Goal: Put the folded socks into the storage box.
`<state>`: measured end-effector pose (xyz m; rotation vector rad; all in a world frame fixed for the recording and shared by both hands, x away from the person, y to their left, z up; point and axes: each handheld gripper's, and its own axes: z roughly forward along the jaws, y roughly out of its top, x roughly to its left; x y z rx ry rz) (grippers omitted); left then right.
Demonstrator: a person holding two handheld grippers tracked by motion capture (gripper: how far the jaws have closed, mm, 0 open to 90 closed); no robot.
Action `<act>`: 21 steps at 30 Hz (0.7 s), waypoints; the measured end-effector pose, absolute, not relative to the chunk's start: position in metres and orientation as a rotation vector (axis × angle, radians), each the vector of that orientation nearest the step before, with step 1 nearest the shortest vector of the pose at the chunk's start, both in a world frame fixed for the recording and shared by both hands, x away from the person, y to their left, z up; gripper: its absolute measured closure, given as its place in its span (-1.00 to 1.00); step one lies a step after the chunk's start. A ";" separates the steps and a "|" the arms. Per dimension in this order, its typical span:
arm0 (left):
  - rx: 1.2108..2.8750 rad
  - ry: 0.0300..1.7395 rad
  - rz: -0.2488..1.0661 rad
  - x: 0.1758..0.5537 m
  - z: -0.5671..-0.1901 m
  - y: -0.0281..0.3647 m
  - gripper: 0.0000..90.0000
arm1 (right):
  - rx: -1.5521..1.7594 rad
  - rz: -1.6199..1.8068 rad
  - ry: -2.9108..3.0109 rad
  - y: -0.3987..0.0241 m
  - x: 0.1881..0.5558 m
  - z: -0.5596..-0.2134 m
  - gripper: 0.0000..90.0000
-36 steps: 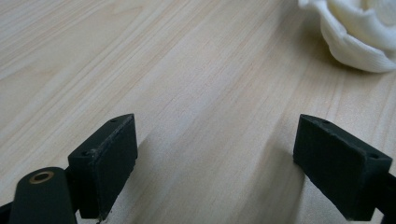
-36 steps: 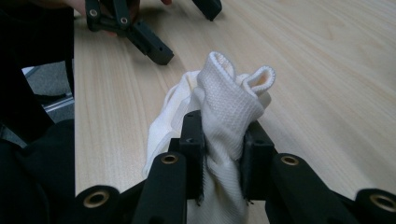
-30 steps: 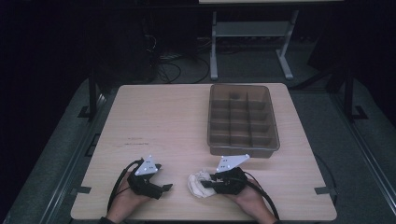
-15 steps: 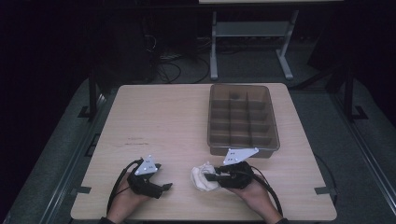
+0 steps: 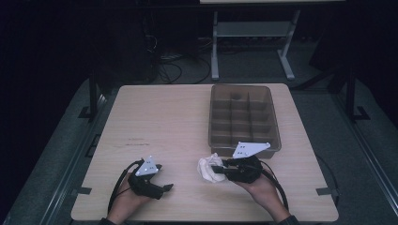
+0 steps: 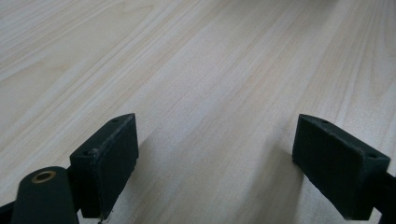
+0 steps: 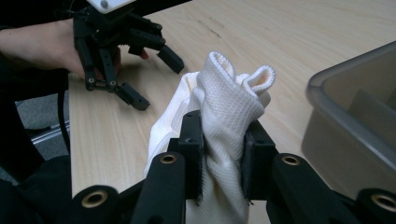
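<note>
We are working near the counter's [image 5: 178, 117] front edge, with bare wood stretching ahead and to the left. Our right gripper [image 5: 218, 169] is lying level, pointing left, its jaws clamping a bunched white cloth [image 5: 206, 168] just before the divided bin [image 5: 244, 117]. Our left gripper [image 5: 165, 188] is resting low, its jaws standing apart over bare wood.

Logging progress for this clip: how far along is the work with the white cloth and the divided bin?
Done: the right tongs have clamped the white cloth, bunched between the pads. In hand: the cloth is held near the table's front edge, just short of the divided bin. Left: the bin's compartments look empty, so the likely placing there is not yet done. The left tongs rest open over bare wood.
</note>
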<state>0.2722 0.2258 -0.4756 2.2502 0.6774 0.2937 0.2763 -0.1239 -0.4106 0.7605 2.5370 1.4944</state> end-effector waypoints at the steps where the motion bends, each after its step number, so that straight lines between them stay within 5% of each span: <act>1: 2.250 0.677 0.294 0.272 -0.476 0.226 -0.69 | 0.760 1.495 2.527 -0.125 0.277 -0.410 0.64; 21: 2.240 0.686 0.294 0.272 -0.476 0.226 -0.67 | 0.821 1.474 2.464 -0.145 0.301 -0.392 0.63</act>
